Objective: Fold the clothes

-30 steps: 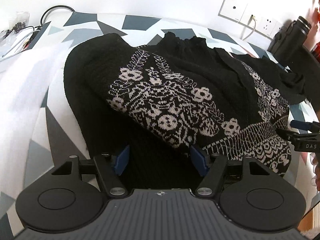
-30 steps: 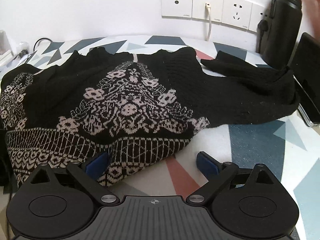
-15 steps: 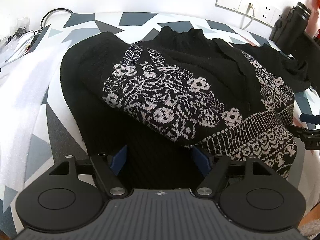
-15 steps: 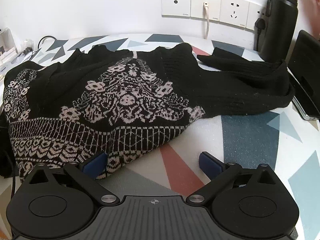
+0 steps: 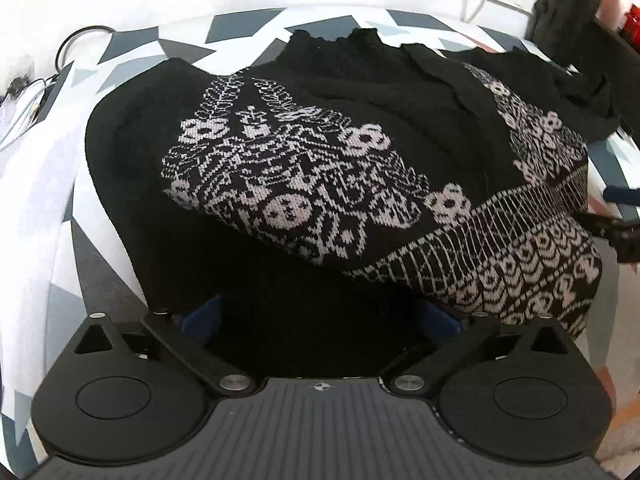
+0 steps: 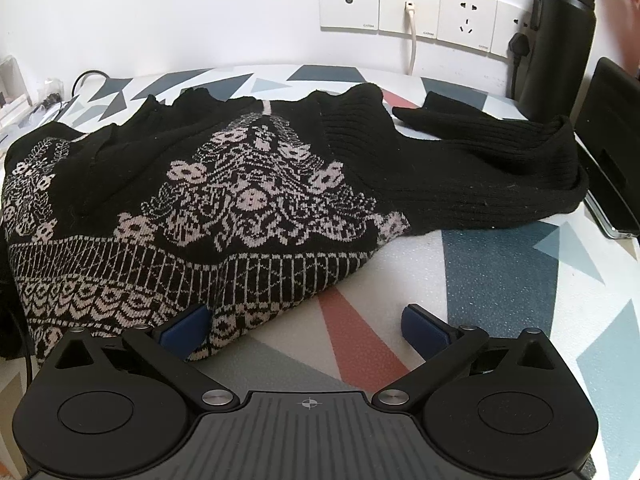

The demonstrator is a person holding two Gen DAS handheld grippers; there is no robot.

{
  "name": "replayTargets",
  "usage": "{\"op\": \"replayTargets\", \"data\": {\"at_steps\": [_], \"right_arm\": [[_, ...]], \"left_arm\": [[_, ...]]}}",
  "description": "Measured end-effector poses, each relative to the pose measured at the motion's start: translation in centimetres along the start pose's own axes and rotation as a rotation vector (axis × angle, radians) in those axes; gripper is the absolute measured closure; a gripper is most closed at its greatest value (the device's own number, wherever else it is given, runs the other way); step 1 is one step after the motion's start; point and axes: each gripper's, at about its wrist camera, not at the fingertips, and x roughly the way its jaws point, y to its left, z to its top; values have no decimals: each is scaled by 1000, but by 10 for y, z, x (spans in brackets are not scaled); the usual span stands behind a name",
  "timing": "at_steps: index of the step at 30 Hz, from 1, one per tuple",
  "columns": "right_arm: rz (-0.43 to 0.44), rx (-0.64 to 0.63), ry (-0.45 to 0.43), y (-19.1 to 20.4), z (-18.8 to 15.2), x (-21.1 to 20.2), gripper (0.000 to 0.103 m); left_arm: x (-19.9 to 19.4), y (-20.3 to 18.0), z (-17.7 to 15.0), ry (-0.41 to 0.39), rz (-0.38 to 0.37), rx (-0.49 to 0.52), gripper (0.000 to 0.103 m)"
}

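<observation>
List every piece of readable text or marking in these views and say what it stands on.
No text reads clearly.
Wall socket plates: small grey brand marks at the lower corners, too small to read.
Right gripper, seen in the left wrist view: blurred, nothing legible.
Black flask and sweater: no lettering, only knitted patterns.

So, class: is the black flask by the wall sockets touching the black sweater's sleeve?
Apart. In the right wrist view, the flask stands by the wall, and a strip of patterned tabletop shows between its base and the sweater's sleeve.
</observation>
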Motion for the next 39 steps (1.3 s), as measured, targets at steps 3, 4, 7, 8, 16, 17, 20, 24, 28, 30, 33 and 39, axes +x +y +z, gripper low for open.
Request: {"op": "replayTargets", "data": {"at_steps": [3, 4, 7, 8, 16, 17, 20, 24, 28, 30, 33, 39], "right_arm": [[0, 0, -1, 0, -1, 0, 1], [-1, 0, -1, 0, -1, 0, 1], [-2, -1, -2, -1, 0, 0, 1], [-3, 0, -2, 0, 0, 0, 1], [-7, 4, 2, 0, 1, 1, 1], [-7, 4, 2, 0, 1, 1, 1], [-7, 4, 2, 1, 1, 1, 1], [-9, 9, 13, 0, 3, 2, 1], [-17, 17, 33, 1, 5, 3, 1], [-19, 20, 32, 1, 5, 3, 1], [-26, 27, 33, 2, 6, 3, 1], [-41, 49, 50, 3, 8, 3, 1]], "left_arm": [[0, 1, -1, -5, -4, 5, 1], [0, 1, -1, -7, -3, 5, 1], [0, 1, -2, -14, 0, 3, 0], [-1, 1, -2, -16, 1, 2, 0], [0, 1, -2, -19, 5, 1, 0], [0, 0, -2, -20, 8, -1, 0], [0, -1, -3, -24, 16, -8, 0], [0, -2, -2, -26, 25, -14, 0], [1, -1, 0, -11, 25, -11, 0], [2, -1, 1, -1, 25, -9, 0], [3, -1, 2, 8, 23, -4, 0], [4, 0, 2, 2, 8, 32, 0]]}}
